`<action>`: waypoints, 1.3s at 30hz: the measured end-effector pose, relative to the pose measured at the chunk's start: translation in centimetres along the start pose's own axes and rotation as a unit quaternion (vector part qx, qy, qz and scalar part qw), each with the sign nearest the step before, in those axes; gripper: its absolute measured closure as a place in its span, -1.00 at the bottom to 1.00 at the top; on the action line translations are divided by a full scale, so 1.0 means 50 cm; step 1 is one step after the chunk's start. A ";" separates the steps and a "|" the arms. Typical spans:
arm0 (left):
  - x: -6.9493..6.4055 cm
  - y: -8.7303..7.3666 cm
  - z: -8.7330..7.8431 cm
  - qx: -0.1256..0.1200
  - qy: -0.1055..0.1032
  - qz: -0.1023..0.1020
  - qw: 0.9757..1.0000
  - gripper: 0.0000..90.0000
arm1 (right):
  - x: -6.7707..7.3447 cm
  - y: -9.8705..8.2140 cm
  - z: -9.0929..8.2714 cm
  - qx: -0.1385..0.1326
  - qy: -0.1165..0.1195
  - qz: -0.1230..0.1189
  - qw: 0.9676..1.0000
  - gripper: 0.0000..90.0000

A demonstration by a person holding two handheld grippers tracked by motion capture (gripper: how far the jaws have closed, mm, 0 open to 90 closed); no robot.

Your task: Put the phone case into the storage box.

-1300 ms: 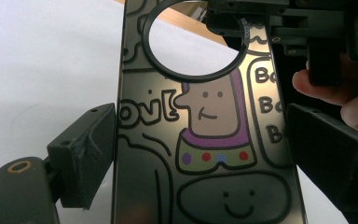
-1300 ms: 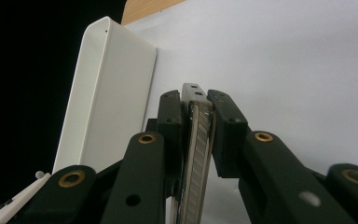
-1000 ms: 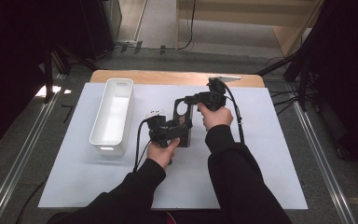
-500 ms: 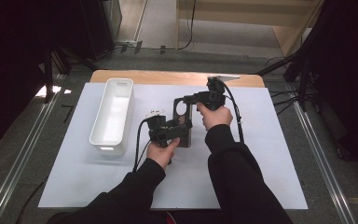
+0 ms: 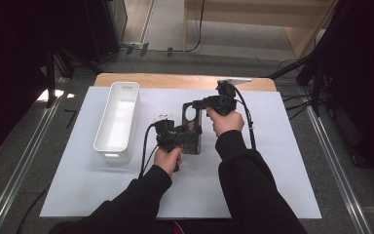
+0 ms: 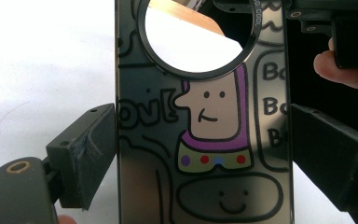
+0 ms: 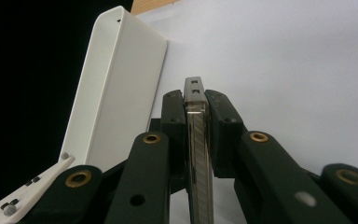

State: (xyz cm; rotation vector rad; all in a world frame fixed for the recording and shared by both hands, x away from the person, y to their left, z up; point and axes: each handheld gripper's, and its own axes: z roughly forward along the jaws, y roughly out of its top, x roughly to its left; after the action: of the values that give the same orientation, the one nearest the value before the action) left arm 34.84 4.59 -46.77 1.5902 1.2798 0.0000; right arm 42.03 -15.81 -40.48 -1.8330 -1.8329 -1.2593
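A dark phone case (image 5: 191, 127) printed with cartoon figures is held above the white sheet between both hands. In the left gripper view the case (image 6: 205, 116) stands upright with a big round hole near its top. My left gripper (image 6: 204, 154) spans its width, a pad pressed on each long edge. My right gripper (image 7: 196, 100) is shut on the case's thin edge (image 7: 198, 140), gripping its upper end. In the high view the left gripper (image 5: 189, 139) holds the near end and the right gripper (image 5: 196, 104) the far end.
A long white tray (image 5: 118, 122) lies left of the hands and stands close behind the jaws in the right gripper view (image 7: 116, 93). A white sheet (image 5: 272, 161) covers the table, with a wooden edge (image 5: 175, 80) at the far side.
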 end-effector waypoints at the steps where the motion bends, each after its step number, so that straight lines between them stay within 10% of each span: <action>1: 0.000 0.000 0.000 0.001 -0.001 0.001 1.000 -0.76 | 0.001 0.000 0.000 0.001 0.000 -0.002 1.000 0.72; 39: -0.037 0.030 -0.037 0.080 0.011 0.092 0.993 -0.87 | -0.004 -0.017 -0.062 -0.012 -0.006 -0.072 0.997 0.72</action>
State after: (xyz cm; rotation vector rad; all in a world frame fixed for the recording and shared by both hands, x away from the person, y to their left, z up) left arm 34.07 4.75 -43.87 1.8453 1.1697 0.0313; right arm 40.12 -17.97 -39.12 -1.7494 -1.9964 -1.3265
